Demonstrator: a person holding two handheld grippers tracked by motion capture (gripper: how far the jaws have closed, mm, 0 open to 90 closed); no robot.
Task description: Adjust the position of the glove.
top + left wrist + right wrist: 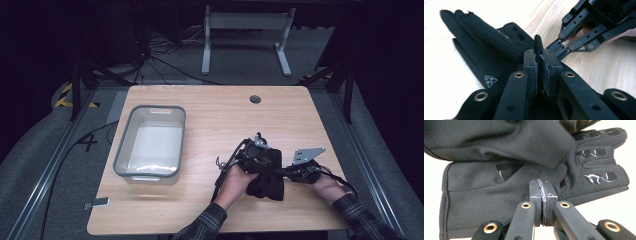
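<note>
A pair of black gloves [267,184] lies bunched on the wooden table [220,120], right of centre near the front. My left gripper [263,165] is shut on a raised fold of glove fabric [537,42]; a small white logo [490,81] shows on that glove. From the right, my right gripper [281,172] meets the same bundle, shut on the edge of the lower glove [486,192], whose fingers carry shiny grip patches [599,178]. The other glove [499,137] drapes over it. In the left gripper view, the right gripper [554,47] sits close behind the pinched fold.
A clear plastic bin [150,107] with a grey rim stands at the table's left. A round cable hole [255,99] is near the far edge. A small grey tag [97,203] lies at the front left corner. Bare wood lies between bin and gloves.
</note>
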